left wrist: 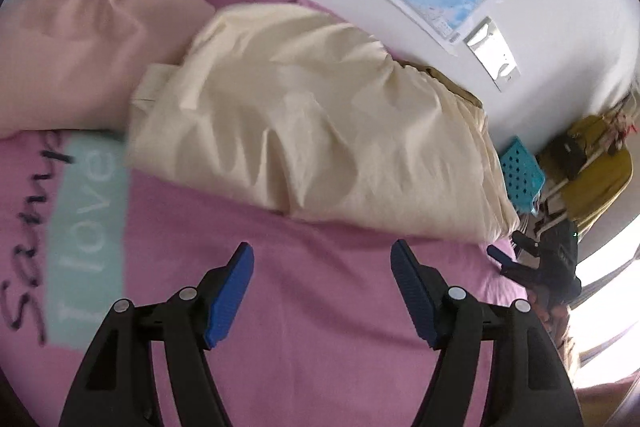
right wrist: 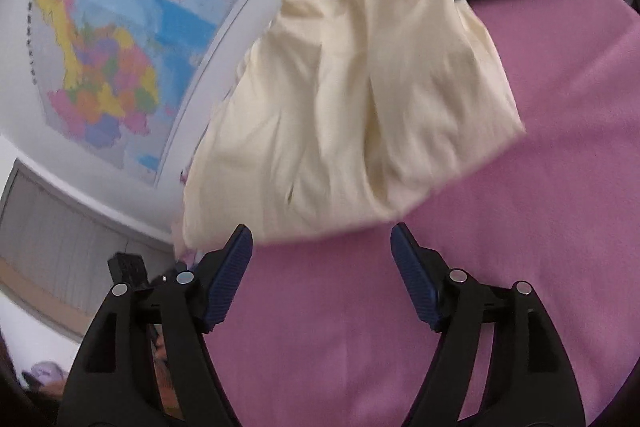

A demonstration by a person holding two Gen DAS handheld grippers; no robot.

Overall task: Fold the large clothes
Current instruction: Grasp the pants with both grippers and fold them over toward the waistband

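The cream garment [left wrist: 320,123] lies bunched on the pink sheet [left wrist: 320,327], near the wall with the map [right wrist: 120,39]. The left gripper [left wrist: 322,255] and right gripper [right wrist: 321,237] both have their jaws spread wide, holding nothing, just short of the cloth. The garment seems partly folded, but blur hides its edges.
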